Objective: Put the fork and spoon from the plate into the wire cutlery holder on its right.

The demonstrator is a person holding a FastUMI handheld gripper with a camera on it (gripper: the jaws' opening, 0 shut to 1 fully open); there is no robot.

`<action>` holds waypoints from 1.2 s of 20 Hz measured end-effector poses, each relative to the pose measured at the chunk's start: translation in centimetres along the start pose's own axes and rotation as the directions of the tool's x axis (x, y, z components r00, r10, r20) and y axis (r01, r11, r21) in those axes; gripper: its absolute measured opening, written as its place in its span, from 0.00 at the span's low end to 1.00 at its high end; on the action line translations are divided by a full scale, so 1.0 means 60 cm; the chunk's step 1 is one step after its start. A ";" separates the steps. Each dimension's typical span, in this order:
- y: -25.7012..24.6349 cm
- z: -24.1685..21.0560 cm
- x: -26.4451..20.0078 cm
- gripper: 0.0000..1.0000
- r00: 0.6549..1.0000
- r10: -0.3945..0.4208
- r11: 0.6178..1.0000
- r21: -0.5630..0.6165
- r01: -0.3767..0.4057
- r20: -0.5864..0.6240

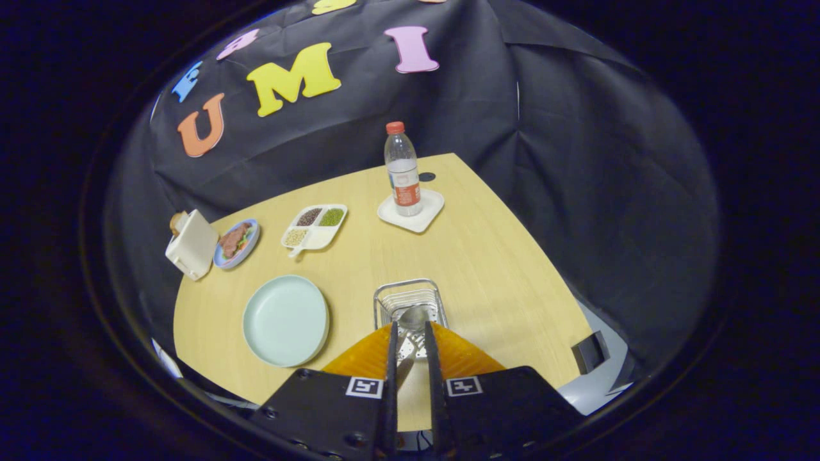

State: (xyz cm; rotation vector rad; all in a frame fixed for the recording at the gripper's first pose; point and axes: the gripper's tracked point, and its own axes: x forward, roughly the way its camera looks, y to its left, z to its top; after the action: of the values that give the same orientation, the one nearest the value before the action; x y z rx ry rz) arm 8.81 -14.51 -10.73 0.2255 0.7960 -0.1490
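Note:
My gripper (410,326) hangs over the near end of the wire cutlery holder (384,301), a small chrome basket on the wooden table. Its fingers are drawn close together on the handle of a metal spoon (414,316). The spoon's bowl sticks out just ahead of the fingertips, above the inside of the holder. To the left of the holder lies a pale green plate (286,320) with nothing on it. I cannot make out the fork; the bottom of the holder is partly hidden by the fingers and the spoon.
Beyond the holder, a water bottle (402,169) stands on a white coaster (419,218). A divided dish of beans (314,226), a small plate of food (236,241) and a white box (191,244) sit at the far left. The table edge (544,256) runs along the right.

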 end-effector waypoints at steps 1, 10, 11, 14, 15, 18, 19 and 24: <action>0.001 0.003 -0.004 0.21 1.000 0.004 1.000 0.002 -0.004 0.014; 0.059 0.035 -0.081 0.75 0.974 0.035 0.999 -0.032 -0.028 0.223; 0.069 0.037 -0.093 0.79 0.968 0.037 0.999 -0.037 -0.029 0.247; 0.115 0.030 -0.129 0.87 0.948 0.076 0.996 -0.068 -0.058 0.309; 0.130 0.028 -0.143 0.90 0.939 0.085 0.995 -0.077 -0.063 0.332; 0.182 0.012 -0.184 0.95 0.914 0.114 0.991 -0.113 -0.075 0.390; 0.197 0.007 -0.198 0.96 0.906 0.116 0.990 -0.122 -0.072 0.408; 0.272 -0.029 -0.271 0.96 0.853 0.167 0.982 -0.164 -0.097 0.495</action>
State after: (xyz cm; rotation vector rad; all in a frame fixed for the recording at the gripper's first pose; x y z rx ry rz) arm -0.08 2.47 2.18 0.1039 0.2585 -0.0197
